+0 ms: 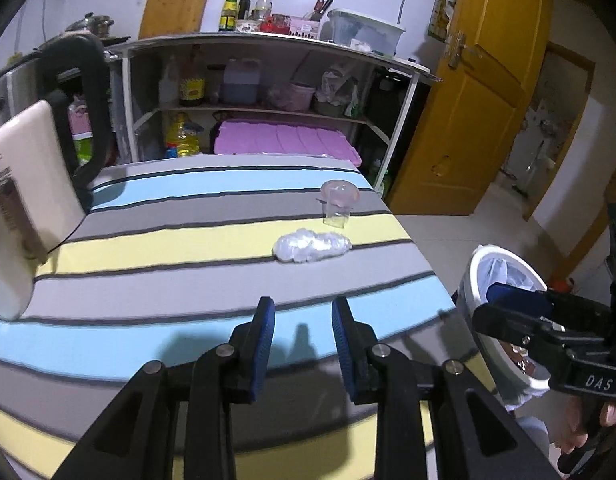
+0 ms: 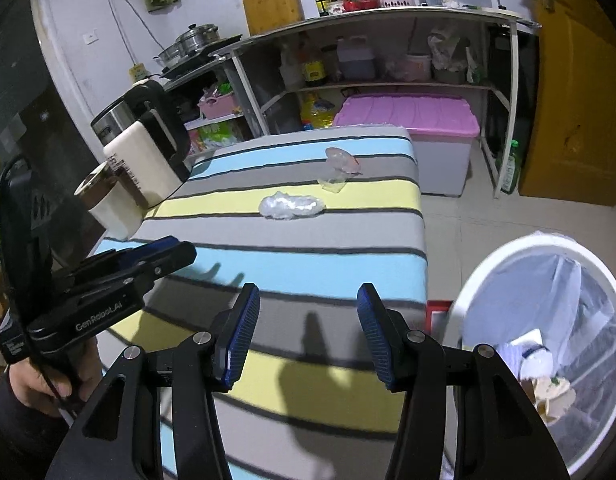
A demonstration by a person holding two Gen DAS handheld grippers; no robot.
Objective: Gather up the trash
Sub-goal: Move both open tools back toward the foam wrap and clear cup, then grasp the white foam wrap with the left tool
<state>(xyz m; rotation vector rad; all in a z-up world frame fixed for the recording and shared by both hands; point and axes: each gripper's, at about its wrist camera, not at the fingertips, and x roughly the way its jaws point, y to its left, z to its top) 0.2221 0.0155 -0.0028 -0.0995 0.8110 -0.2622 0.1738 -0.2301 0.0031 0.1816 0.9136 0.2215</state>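
A crumpled clear plastic bag (image 1: pixel 312 245) (image 2: pixel 291 206) lies on the striped tablecloth (image 1: pixel 188 272) (image 2: pixel 308 264), with a crushed clear plastic cup (image 1: pixel 338 203) (image 2: pixel 340 170) just beyond it. My left gripper (image 1: pixel 304 338) hovers over the near part of the table, open, nothing between its blue pads. My right gripper (image 2: pixel 308 334) is open wider, also holding nothing, near the table's right edge. Beside the table stands a white bin (image 2: pixel 548 344) (image 1: pixel 504 312) with a clear liner and some rubbish inside. Each gripper shows in the other's view: the right gripper (image 1: pixel 520 308), the left gripper (image 2: pixel 160 256).
A cream kettle with black handle (image 1: pixel 32 200) (image 2: pixel 148 148) and a brown-and-white cup (image 2: pixel 104 200) stand at the table's left edge. Behind are a shelf unit (image 1: pixel 268 92) with bottles, a pink-lidded box (image 2: pixel 412 120) and a yellow door (image 1: pixel 480 92). A hand (image 2: pixel 40 384) holds the left gripper.
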